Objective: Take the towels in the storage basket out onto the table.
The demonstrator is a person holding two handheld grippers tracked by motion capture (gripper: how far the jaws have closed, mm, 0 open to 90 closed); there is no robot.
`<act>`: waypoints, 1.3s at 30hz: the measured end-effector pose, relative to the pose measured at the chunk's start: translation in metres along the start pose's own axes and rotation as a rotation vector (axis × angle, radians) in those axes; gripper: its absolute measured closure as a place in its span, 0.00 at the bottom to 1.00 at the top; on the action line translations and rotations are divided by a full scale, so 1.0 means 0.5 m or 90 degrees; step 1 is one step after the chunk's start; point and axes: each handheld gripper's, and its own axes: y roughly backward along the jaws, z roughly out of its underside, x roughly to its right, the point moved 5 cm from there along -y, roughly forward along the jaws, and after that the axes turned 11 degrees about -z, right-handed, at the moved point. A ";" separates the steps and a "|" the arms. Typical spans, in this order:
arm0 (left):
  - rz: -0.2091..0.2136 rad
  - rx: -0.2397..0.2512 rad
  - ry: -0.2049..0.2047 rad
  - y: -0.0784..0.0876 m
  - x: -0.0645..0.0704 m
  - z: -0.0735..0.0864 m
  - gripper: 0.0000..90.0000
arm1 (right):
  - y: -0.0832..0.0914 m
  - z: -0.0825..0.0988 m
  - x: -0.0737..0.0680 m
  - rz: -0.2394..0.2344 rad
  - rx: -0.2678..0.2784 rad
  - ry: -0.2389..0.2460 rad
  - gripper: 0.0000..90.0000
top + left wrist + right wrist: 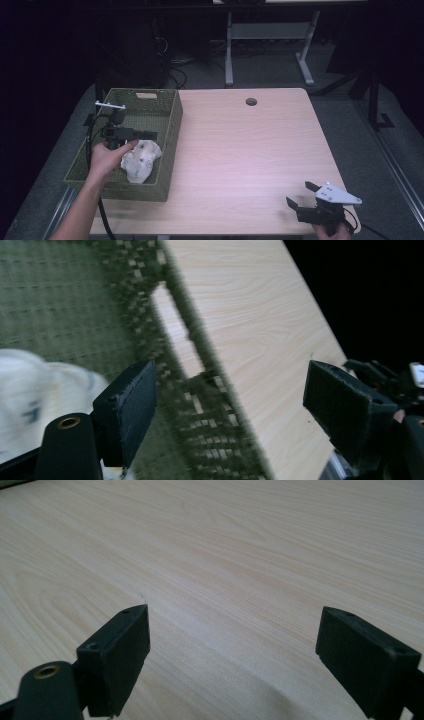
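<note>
Left claw (145, 135) apart above white cloth (141, 160) in green basket (170, 150), right claw (232, 655) apart over bare bench (225, 555), basket handle slot (175, 330) seen from left gripper view.

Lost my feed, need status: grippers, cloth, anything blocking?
Left gripper open over basket, holding nothing. Right gripper open, idle at table near corner. White cloth lying in basket. Nothing blocking.
</note>
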 end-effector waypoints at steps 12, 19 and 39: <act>-0.106 -0.030 0.031 -0.006 -0.081 0.023 0.23 | -0.001 0.001 0.001 -0.001 -0.001 -0.002 0.15; -0.206 -0.074 0.014 -0.019 -0.109 0.027 0.26 | -0.002 0.002 0.001 0.001 -0.005 -0.001 0.15; -0.413 -0.325 -0.074 -0.132 -0.153 0.066 0.37 | 0.005 0.002 0.007 0.001 0.004 -0.003 0.15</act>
